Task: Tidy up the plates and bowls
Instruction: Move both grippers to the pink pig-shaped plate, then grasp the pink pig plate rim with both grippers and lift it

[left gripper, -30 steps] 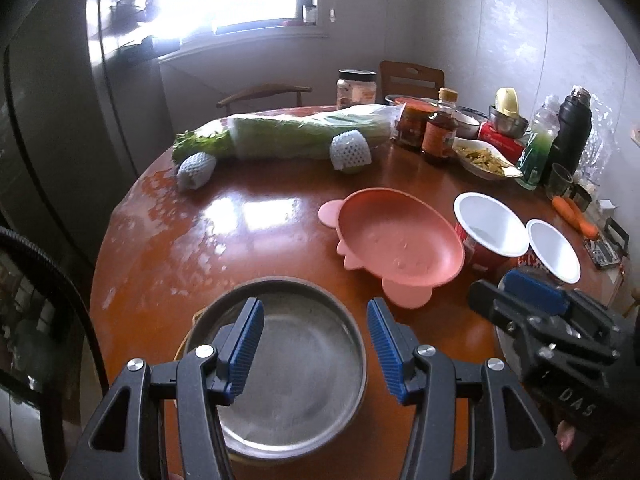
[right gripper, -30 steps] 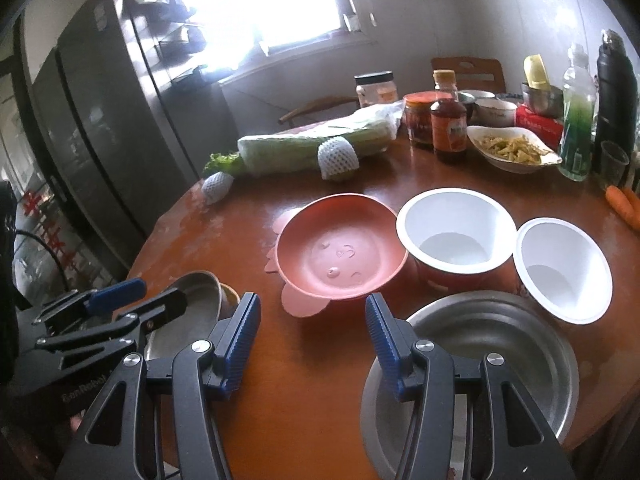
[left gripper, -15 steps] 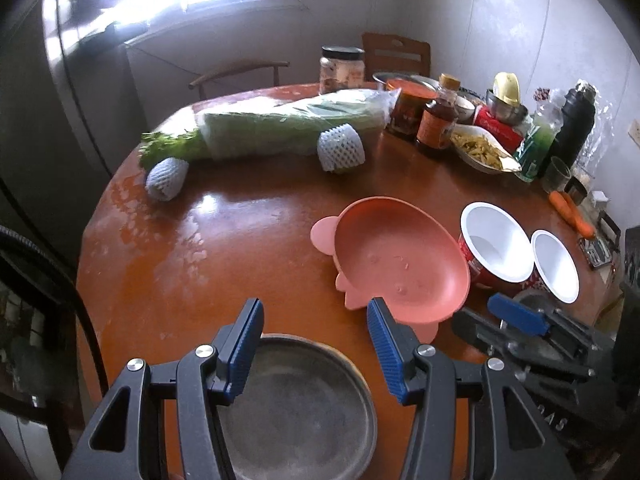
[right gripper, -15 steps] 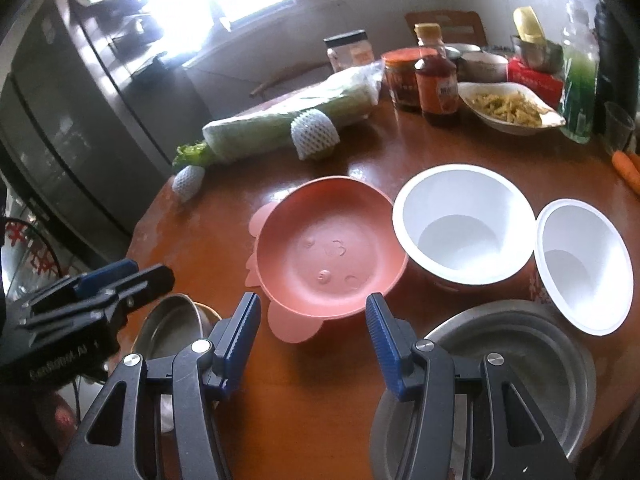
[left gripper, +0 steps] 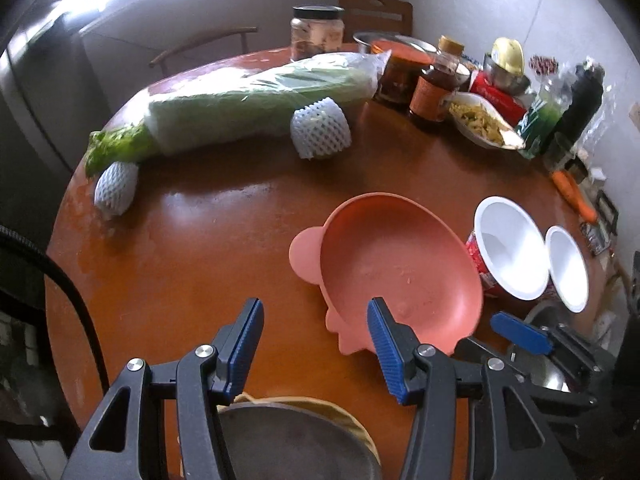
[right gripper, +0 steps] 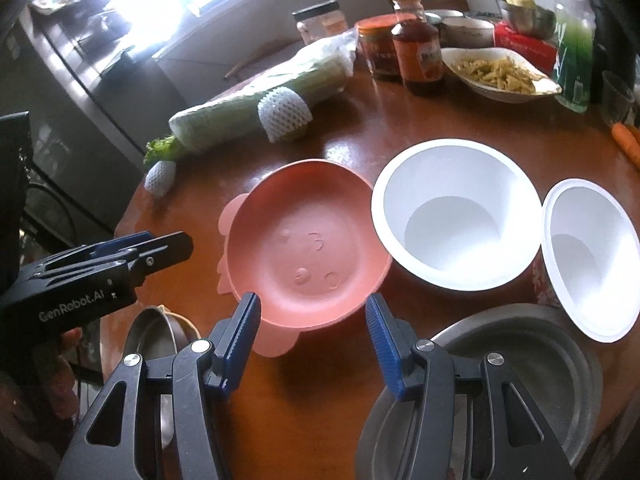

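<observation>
Pink bowl (right gripper: 308,248) lies just beyond the gaping right tool (right gripper: 312,328).

Both hand-held grippers (left gripper: 316,344) (right gripper: 312,334) agape, empty

The desk (left gripper: 208,248) is polished wood, reddish brown and glossy enough to mirror the window light. The pink bowl (right gripper: 308,252) looks like matt plastic, smooth with faint raised marks inside. Both white cups (right gripper: 452,216) (right gripper: 588,256) look smooth inside, with a soft sheen. The metal plate (right gripper: 528,360) near the desk's front edge is dull grey steel, brushed rather than shiny; another metal plate (left gripper: 296,440) looks equally matt. The foam nets (left gripper: 320,128) are rough white mesh. The cabbage (left gripper: 256,100) lies under glossy clear plastic wrap.
</observation>
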`<control>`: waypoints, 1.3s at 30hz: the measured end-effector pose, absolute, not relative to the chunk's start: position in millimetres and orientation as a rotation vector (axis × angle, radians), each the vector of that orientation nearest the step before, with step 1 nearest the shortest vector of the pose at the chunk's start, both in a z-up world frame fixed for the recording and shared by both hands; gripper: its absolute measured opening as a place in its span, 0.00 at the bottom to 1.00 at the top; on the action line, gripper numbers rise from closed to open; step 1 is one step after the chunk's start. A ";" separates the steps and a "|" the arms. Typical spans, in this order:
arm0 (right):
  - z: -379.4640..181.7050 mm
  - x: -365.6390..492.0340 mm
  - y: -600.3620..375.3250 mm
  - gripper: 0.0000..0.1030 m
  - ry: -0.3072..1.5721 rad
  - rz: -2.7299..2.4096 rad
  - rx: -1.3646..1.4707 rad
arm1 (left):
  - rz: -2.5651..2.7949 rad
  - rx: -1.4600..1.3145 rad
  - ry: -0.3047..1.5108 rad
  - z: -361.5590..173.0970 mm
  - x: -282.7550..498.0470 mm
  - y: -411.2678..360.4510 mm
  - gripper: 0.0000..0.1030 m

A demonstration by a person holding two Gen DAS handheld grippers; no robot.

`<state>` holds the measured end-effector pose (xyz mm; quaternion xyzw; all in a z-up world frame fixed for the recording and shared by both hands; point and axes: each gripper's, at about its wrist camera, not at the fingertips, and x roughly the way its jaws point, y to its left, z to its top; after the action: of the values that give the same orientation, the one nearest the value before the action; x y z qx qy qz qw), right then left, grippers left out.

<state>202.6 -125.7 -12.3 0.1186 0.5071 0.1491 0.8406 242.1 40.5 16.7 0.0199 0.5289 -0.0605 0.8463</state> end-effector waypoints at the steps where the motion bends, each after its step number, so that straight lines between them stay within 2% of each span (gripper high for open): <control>1: -13.0 204.6 -125.8 0.55 1.076 0.312 0.256 | -0.128 0.057 1.119 15.3 245.8 39.0 0.52; 21: -20.3 224.2 -124.9 0.55 1.112 0.254 0.238 | -0.139 -0.004 1.222 -28.1 290.5 48.9 0.51; 23: -21.3 225.0 -125.2 0.55 1.114 0.253 0.236 | -0.143 -0.017 1.234 -31.7 292.5 49.6 0.46; 30: -23.4 227.0 -124.5 0.55 1.121 0.250 0.233 | -0.162 -0.053 1.270 -43.4 297.6 50.9 0.38; 32: -24.0 227.6 -124.3 0.55 1.122 0.246 0.230 | -0.169 -0.062 1.278 -46.1 298.3 51.4 0.32; 39: -26.6 232.6 -120.6 0.55 1.132 0.228 0.200 | -0.185 -0.077 1.278 -45.7 297.6 55.0 0.30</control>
<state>232.6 -120.6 -26.6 0.0945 0.5341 0.1075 0.8332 297.6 55.0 -45.7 -0.0357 0.5953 -0.0864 0.7980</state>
